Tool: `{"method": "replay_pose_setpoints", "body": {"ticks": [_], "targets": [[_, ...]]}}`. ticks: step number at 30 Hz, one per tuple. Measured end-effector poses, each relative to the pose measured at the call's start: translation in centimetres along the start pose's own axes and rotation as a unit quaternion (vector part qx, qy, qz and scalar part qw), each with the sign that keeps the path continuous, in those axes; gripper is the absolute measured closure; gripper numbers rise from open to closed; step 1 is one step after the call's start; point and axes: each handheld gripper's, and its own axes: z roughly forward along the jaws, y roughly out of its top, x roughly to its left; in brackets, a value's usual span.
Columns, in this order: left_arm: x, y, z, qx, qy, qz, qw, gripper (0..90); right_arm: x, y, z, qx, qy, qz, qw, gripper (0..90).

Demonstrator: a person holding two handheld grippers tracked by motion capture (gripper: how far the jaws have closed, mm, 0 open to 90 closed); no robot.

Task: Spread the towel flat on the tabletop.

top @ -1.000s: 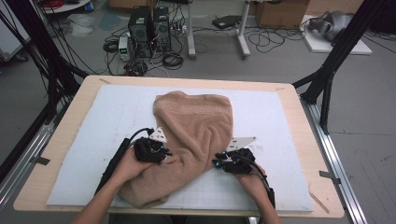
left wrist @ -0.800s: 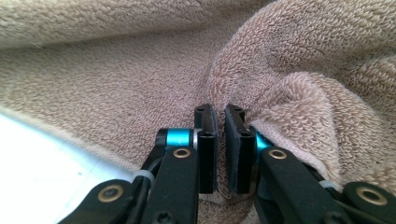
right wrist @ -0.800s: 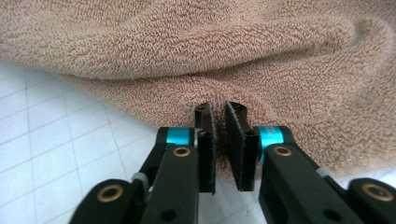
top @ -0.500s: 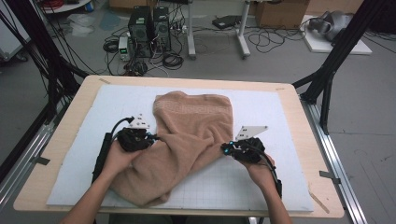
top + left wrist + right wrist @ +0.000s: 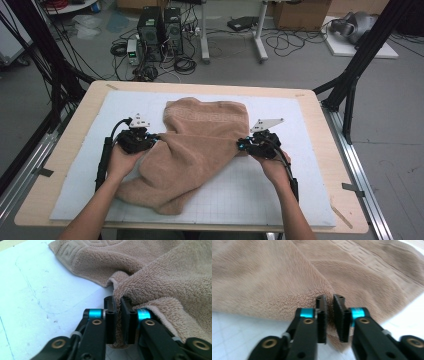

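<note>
Your left gripper (image 5: 150, 138) has its fingers (image 5: 110, 315) pinching a fold at the left edge of the tan towel (image 5: 195, 150); your right gripper (image 5: 243, 145) has its fingers (image 5: 322, 315) clamped on the towel's right edge. The towel lies crumpled mid-table on the white grid mat (image 5: 260, 190), far part flat with an embossed border, near part bunched toward your left forearm. The mat covers the wooden table (image 5: 320, 107).

Even bright light, soft shadows, foregrnd blurry
</note>
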Motion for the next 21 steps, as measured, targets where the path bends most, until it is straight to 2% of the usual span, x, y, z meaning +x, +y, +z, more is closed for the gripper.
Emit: {"method": "replay_pose_setpoints", "body": {"ticks": [1,2,3,6,7,10,11,12,13,14,16,17,21], "targets": [[0.0,0.0,-0.4,-0.005,0.004,0.0,1.0,75.6,0.3,0.1,-0.2,-0.003,0.002,-0.003,1.0,75.5],[-0.1,0.1,-1.3,-0.023,0.012,0.002,0.9997,71.3,0.8,0.2,-0.7,-0.013,0.006,-0.009,0.9999,72.6],[-0.1,0.1,-1.3,-0.023,0.012,0.002,0.9997,70.2,1.1,0.3,-1.0,-0.018,0.008,-0.012,0.9997,71.2],[-0.1,0.3,-3.0,-0.043,0.015,0.011,0.9989,68.3,1.8,0.4,-1.7,-0.024,0.009,-0.023,0.9994,69.5],[-0.1,0.3,-3.6,-0.048,0.012,0.014,0.9987,67.3,2.5,0.3,-2.3,-0.036,0.015,-0.031,0.9988,67.3],[-0.6,0.1,-5.1,-0.062,0.002,0.024,0.9978,65.6,3.8,-0.1,-2.8,-0.046,0.025,-0.044,0.9977,64.3],[-1.0,0.1,-5.4,-0.066,-0.005,0.029,0.9974,65.6,3.8,-0.1,-2.8,-0.046,0.025,-0.044,0.9977,64.3],[-1.9,0.0,-6.1,-0.078,-0.016,0.043,0.9959,65.1,4.6,-0.4,-2.9,-0.048,0.029,-0.051,0.9972,61.6],[-1.9,0.0,-6.1,-0.078,-0.016,0.043,0.9959,64.6,4.6,-0.4,-2.9,-0.048,0.029,-0.051,0.9972,61.6],[-2.4,-0.1,-6.3,-0.082,-0.02,0.051,0.9951,64.3,5.3,-0.8,-3.0,-0.05,0.035,-0.058,0.9964,58.9],[-3.2,-0.3,-6.5,-0.082,-0.035,0.064,0.994,63.4,5.6,-0.9,-3.0,-0.052,0.037,-0.062,0.996,57.5],[-3.7,-0.4,-6.5,-0.081,-0.041,0.068,0.9936,61.4,6.3,-1.3,-2.9,-0.055,0.041,-0.064,0.9955,52.6],[-5.1,-1.5,-6.0,-0.068,-0.065,0.085,0.9919,56.6,7.3,-2.0,-2.2,-0.056,0.055,-0.078,0.9939,48.6]]}}
